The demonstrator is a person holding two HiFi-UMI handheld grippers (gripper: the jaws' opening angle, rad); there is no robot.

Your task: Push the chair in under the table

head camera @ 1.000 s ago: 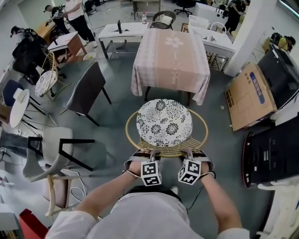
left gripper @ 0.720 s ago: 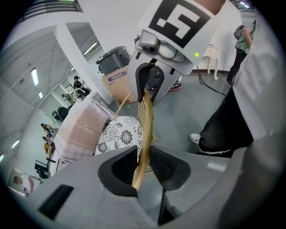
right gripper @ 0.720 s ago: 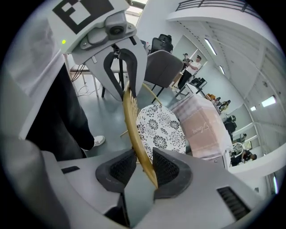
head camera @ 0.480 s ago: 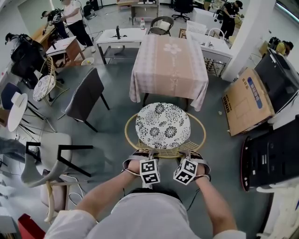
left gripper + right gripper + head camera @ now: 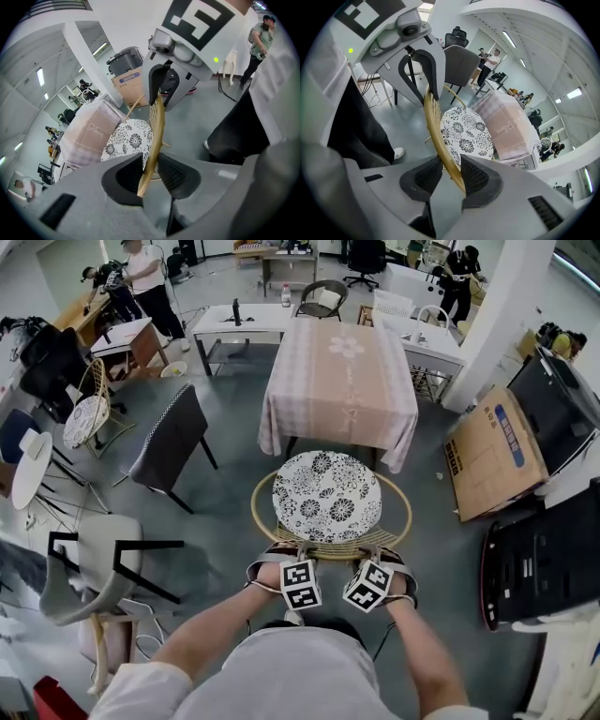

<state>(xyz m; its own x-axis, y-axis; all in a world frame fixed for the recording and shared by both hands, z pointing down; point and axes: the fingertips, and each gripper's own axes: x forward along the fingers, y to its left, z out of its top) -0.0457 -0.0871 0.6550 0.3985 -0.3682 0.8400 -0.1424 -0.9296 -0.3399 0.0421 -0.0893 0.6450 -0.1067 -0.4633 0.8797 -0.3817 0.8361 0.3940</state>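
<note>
Left gripper, right gripper, jaws opening round chair rim, nearer table

Head view high, steeply down, gripper views close along their jaws; all share the chair

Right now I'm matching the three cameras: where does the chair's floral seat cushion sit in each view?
Head view: floral seat cushion at centre, just below the table.
Left gripper view: left of centre, left of the rattan rim.
Right gripper view: near centre, right of the rim.
Shared landmark: the pink-clothed table beyond the cushion.
</note>
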